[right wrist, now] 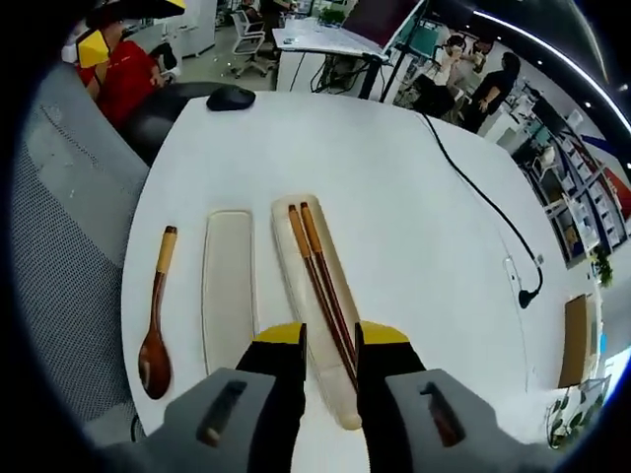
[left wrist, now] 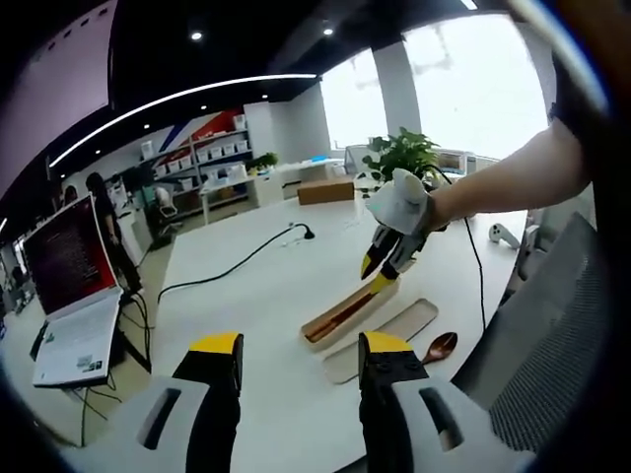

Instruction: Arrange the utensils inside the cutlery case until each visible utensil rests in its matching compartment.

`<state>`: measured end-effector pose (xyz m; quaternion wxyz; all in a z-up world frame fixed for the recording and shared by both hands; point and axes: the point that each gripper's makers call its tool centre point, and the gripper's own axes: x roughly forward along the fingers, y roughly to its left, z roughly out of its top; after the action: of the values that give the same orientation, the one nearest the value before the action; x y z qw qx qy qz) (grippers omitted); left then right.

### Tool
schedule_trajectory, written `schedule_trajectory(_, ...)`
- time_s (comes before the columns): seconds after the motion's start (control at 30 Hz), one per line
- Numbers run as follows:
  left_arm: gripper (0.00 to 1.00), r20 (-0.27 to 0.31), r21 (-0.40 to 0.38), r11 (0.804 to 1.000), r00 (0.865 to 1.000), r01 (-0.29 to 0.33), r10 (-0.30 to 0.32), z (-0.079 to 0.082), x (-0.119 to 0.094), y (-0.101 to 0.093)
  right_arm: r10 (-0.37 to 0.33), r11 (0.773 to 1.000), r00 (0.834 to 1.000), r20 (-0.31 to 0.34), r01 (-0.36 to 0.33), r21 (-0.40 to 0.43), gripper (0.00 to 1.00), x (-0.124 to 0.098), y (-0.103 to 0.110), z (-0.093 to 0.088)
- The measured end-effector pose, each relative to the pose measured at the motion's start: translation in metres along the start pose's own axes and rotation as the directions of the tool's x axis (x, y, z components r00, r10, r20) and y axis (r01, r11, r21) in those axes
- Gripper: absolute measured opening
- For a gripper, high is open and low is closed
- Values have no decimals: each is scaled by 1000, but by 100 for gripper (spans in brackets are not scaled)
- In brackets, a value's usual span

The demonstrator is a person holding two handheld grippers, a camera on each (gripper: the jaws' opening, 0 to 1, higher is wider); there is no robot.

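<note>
The right gripper [right wrist: 325, 340] hovered with jaws slightly apart over the cutlery case [right wrist: 314, 315] holding the chopsticks [right wrist: 320, 281]. Its lid [right wrist: 228, 286] and the spoon [right wrist: 156, 315] lay beside it near the tabletop [right wrist: 414, 217] edge. The left gripper [left wrist: 301, 357] stood open over bare tabletop.

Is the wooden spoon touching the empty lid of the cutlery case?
Apart. In the right gripper view, the wooden spoon lies on the table beside the empty lid, with a strip of white table plainly visible between them along the spoon's whole length.

Left gripper view low, farther; right gripper view overhead, near (both share case [left wrist: 350, 313] [right wrist: 315, 296]).
</note>
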<state>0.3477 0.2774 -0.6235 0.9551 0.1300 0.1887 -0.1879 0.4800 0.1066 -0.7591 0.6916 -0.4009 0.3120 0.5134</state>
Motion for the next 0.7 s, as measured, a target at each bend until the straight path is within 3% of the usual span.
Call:
schedule_trajectory(0.37, 48, 26, 13, 1000, 1000, -9, 9, 5, -2, 1, -13, 999, 1000, 6, 12, 30, 17, -18, 14, -6)
schedule_trajectory(0.7, 48, 44, 30, 999, 999, -21, 20, 10, -6, 0, -5, 999, 1000, -3, 5, 54, 19, -33, 42, -22)
